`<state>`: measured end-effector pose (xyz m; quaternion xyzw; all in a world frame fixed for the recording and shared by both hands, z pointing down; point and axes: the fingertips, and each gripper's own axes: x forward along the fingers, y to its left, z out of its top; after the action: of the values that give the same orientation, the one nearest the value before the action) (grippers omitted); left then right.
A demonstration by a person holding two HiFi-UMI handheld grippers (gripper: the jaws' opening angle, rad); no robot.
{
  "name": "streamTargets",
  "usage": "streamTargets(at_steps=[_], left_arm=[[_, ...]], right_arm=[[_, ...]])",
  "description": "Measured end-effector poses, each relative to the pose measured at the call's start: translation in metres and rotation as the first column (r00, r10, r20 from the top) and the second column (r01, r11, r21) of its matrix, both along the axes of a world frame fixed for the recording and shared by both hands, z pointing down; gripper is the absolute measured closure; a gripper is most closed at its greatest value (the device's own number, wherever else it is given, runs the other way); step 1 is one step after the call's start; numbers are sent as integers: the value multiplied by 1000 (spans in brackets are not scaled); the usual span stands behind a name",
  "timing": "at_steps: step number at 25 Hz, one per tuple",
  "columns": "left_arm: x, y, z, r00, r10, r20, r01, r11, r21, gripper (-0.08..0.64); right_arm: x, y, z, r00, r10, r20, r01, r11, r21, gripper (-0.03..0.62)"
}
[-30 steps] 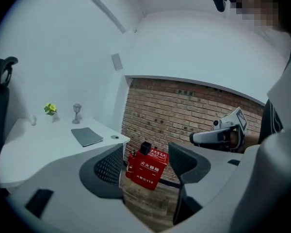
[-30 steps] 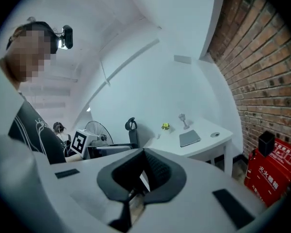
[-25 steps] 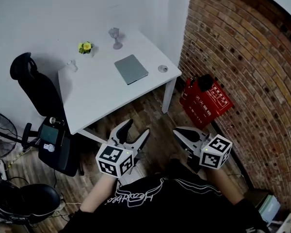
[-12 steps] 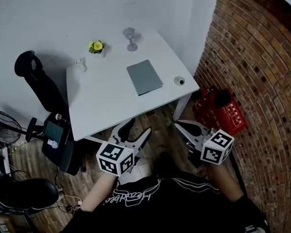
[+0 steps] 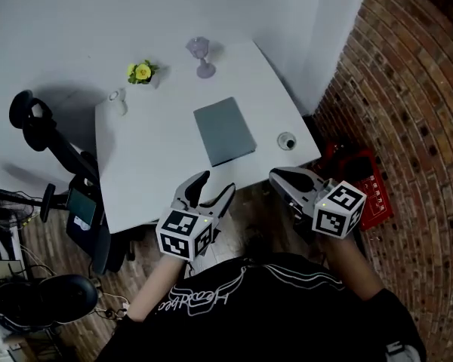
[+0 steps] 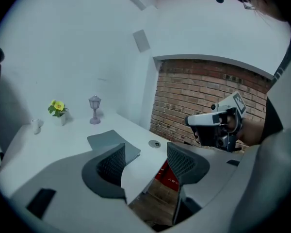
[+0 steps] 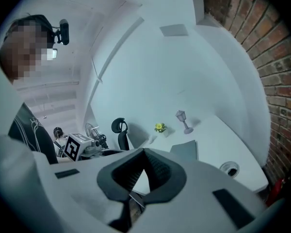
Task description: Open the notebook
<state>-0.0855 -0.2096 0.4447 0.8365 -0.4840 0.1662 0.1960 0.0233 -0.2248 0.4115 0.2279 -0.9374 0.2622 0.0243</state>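
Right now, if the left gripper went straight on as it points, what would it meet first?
Probably the white table at its near edge, just short of the closed grey notebook; depth is unclear.

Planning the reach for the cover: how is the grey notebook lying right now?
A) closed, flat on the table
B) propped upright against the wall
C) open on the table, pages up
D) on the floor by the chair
A: the grey notebook lies flat on the white table with its cover shut, no pages showing.

Flower pot [image 5: 141, 72], lamp ornament [image 5: 201, 56] (upright), chair [image 5: 38, 127]
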Motion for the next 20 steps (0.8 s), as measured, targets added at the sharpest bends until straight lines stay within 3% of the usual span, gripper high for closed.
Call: streamTargets(at_steps=[11,20], left_arm=[[7,-74,62,992,-7,124,17,997,-76,281],[12,-98,105,954,59,292,-21,991,-131,281]], right_arm=[[7,-61,13,997,-57,-43,58,998,22,589],[11,-72,29,997,-62,-43,61,998,-17,589]])
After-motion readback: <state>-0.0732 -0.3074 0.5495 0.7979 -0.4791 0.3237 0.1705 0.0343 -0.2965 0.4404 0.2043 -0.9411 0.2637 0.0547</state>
